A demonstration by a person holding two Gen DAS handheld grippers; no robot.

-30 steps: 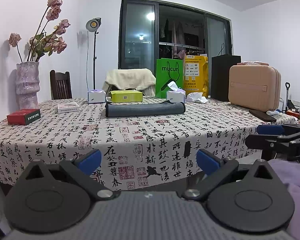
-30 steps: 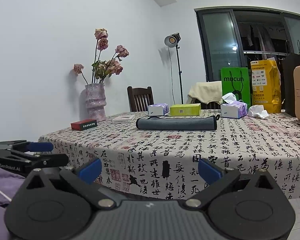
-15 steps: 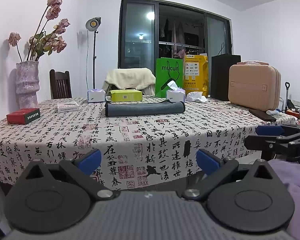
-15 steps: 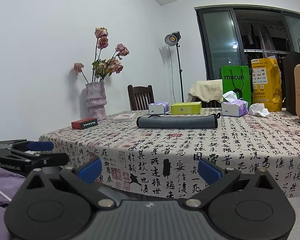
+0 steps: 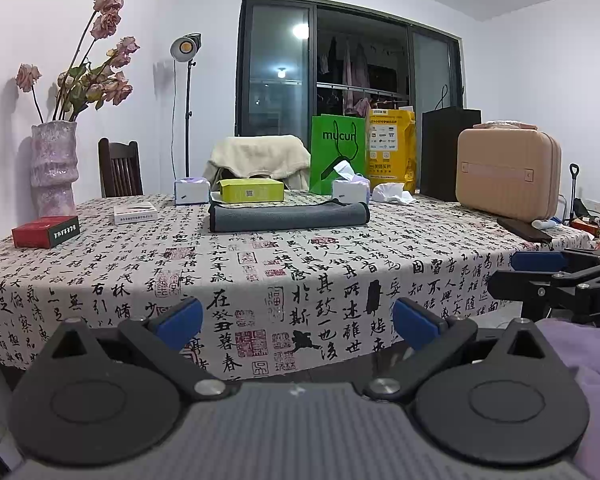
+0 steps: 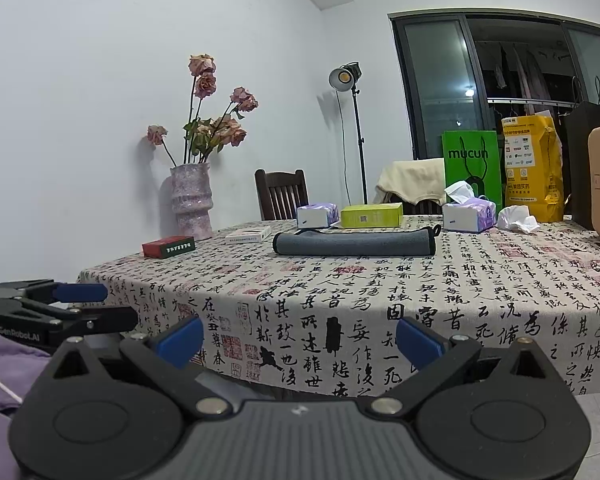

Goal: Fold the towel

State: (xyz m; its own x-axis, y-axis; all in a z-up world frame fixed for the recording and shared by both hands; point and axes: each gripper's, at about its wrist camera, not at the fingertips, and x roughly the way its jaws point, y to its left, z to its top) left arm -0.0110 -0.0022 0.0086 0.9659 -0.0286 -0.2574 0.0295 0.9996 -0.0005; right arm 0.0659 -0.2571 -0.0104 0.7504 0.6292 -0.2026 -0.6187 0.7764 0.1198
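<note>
Where the tablecloth (image 5: 300, 276) spreads, the towel (image 5: 288, 217) lies folded.

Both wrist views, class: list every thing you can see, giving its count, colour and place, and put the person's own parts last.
towel: one, grey, folded, mid-table
tablecloth: one, white with black script, covering the table
vase: one, mottled pink, holding dried roses, table's left edge
red box: one, in front of the vase
white box: one, flat, left of the towel
tissue boxes: two, white, behind the towel
green box: one, yellow-green, between the tissue boxes
case: one, tan, table's right
shopping bag: one, green, behind the table
floor lamp: one, black, lit, back wall
left tongs: open, before the table's near edge
right tongs: open, likewise
</note>
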